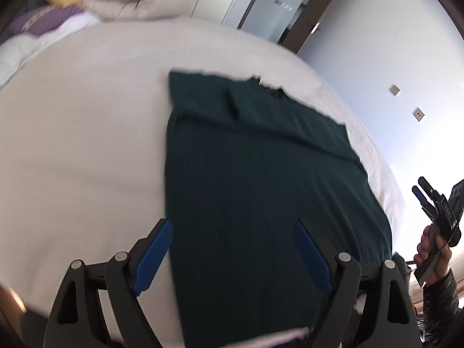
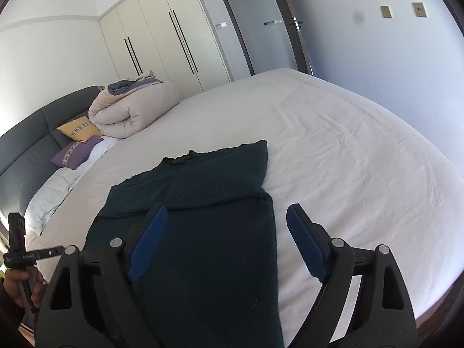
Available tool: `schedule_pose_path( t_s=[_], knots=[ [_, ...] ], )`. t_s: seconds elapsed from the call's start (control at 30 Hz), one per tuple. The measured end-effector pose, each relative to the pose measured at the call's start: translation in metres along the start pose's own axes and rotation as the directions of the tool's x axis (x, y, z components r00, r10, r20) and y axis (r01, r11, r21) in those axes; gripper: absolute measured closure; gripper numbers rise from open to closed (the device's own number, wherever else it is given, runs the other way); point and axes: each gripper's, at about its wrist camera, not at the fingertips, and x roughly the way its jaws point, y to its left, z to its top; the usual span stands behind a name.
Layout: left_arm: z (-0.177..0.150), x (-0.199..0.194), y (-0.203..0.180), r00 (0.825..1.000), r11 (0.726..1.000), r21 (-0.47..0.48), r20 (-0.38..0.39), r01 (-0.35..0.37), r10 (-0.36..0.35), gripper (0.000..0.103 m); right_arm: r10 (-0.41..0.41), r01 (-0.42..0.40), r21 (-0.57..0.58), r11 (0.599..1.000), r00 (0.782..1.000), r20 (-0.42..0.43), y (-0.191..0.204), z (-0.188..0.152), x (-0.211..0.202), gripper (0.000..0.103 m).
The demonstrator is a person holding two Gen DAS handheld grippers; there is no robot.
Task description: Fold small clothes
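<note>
**Dark green garment laid long on the bed, both tools spread and empty**

Blue-padded fingers [image 2: 148, 243] of the right hand-held gripper [image 2: 224, 242] stand wide apart with nothing between them, hanging above the near part of the dark green garment [image 2: 203, 232]. That garment lies flat on the bed [image 2: 333, 145], running away from the fingers as a long strip. Its far part is folded over, with a sleeve layer crossing the body and the collar at the farthest edge. The left finger sits over the cloth; the right finger is over bare sheet just beside the garment's right edge.

From the left wrist view, the left hand-held gripper [image 1: 233, 258] is likewise released, its jaws well spread and grasping nothing. The dark green garment [image 1: 261, 188] fills the space ahead of and between its fingers, and the picture is blurred. Whether the pads touch the cloth cannot be told. Off to its right, the other tool [image 1: 435, 206] shows in the person's hand [image 1: 432, 249], held up clear of the bed.

Far ahead and to the left of the right tool, a rolled beige duvet [image 2: 130, 110] rests near the grey headboard [image 2: 26, 150], with a yellow cushion [image 2: 78, 129] and a purple cushion [image 2: 75, 152] beside it. Beyond the bed stand a white wardrobe [image 2: 162, 34] and a door [image 2: 261, 23].
</note>
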Motion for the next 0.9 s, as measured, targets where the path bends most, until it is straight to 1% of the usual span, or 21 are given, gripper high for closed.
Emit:
schedule_pose_path(
  t_s=[0.1, 0.17, 0.27, 0.33, 0.43, 0.53, 0.6, 0.63, 0.7, 0.8, 0.9],
  knots=[
    [-0.024, -0.007, 0.009, 1.000, 0.999, -0.053, -0.023, 0.000, -0.001, 0.016, 0.026, -0.021, 0.057, 0.998, 0.996, -0.088, -0.007, -0.013, -0.009, 0.019],
    [-0.038, -0.009, 0.021, 0.999, 0.993, -0.120, -0.047, -0.004, -0.002, 0.016, 0.040, -0.028, 0.092, 0.995, 0.990, -0.139, -0.013, -0.024, -0.013, 0.019],
    [-0.052, -0.010, 0.035, 0.997, 0.983, -0.183, -0.078, -0.003, -0.011, 0.016, 0.058, -0.039, 0.113, 0.993, 0.984, -0.170, -0.018, -0.037, -0.018, 0.019],
    [-0.059, -0.010, 0.038, 0.995, 0.979, -0.201, -0.091, 0.010, -0.029, 0.018, 0.088, -0.062, 0.131, 0.989, 0.976, -0.197, -0.022, -0.046, -0.019, 0.019],
    [-0.067, -0.006, 0.036, 0.992, 0.982, -0.188, -0.124, 0.013, -0.037, 0.022, 0.121, -0.089, 0.143, 0.986, 0.965, -0.232, -0.022, -0.055, -0.019, 0.019],
    [-0.072, -0.002, 0.029, 0.987, 0.989, -0.146, -0.158, 0.010, -0.033, 0.028, 0.159, -0.121, 0.156, 0.980, 0.953, -0.257, -0.023, -0.061, -0.019, 0.019],
    [-0.074, 0.000, 0.029, 0.985, 0.990, -0.137, -0.170, 0.017, -0.040, 0.038, 0.182, -0.143, 0.158, 0.977, 0.946, -0.269, -0.022, -0.062, -0.018, 0.019],
    [-0.076, 0.001, 0.031, 0.984, 0.990, -0.140, -0.173, 0.023, -0.048, 0.040, 0.196, -0.158, 0.156, 0.975, 0.942, -0.274, -0.021, -0.064, -0.018, 0.019],
    [-0.079, 0.003, 0.036, 0.982, 0.987, -0.155, -0.181, 0.033, -0.061, 0.053, 0.214, -0.178, 0.150, 0.973, 0.935, -0.282, -0.019, -0.064, -0.020, 0.019],
    [-0.083, 0.005, 0.042, 0.978, 0.980, -0.187, -0.185, 0.064, -0.099, 0.054, 0.232, -0.193, 0.153, 0.969, 0.924, -0.304, -0.018, -0.066, -0.018, 0.019],
    [-0.083, 0.006, 0.049, 0.971, 0.971, -0.219, -0.193, 0.096, -0.140, 0.054, 0.234, -0.191, 0.161, 0.968, 0.919, -0.318, -0.021, -0.067, -0.018, 0.019]
  ],
)
